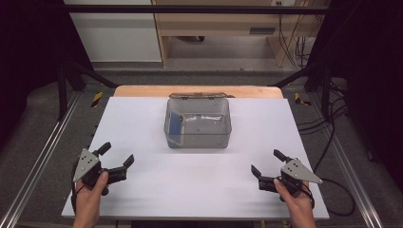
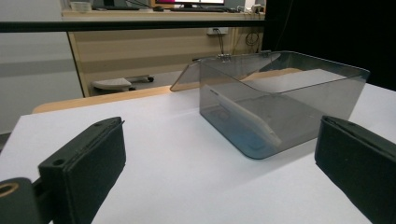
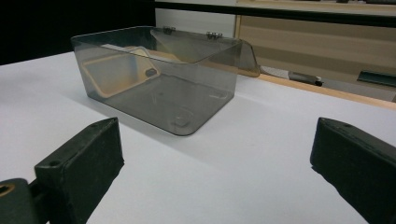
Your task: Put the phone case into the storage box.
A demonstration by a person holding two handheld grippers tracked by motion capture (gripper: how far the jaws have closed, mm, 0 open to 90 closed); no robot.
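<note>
Smoke-tinted plastic makes up the box (image 1: 198,122) that sits at the middle of the white counter (image 1: 142,123), toward its far edge, with its hinged lid (image 1: 197,95) thrown open and leaning back behind it. Its dark walls blur the contents: in the high view a blue patch (image 1: 175,123) lies along the box's left side and a pale streak crosses the floor, but what either one is cannot be made out. In the left gripper view the box (image 2: 280,102) shows a pale flat piece (image 2: 243,116) leaning inside it, its lower end lost in bluish haze; in the right gripper view the box (image 3: 159,74) shows a flat card-like thing with a yellowish rim (image 3: 119,70) propped against the far wall, its details too dim to read. The left tongs (image 1: 114,156) rest near the counter's front left corner, jaws spread wide with nothing between them, held by a hand (image 1: 88,199) cut off at the bottom edge. The right tongs (image 1: 266,164) sit near the front right corner, jaws likewise wide apart and bare, with that hand (image 1: 297,202) also cropped. Both are well apart from the box. Each gripper view cuts its own jaws off at the frame's lower corners.
</note>
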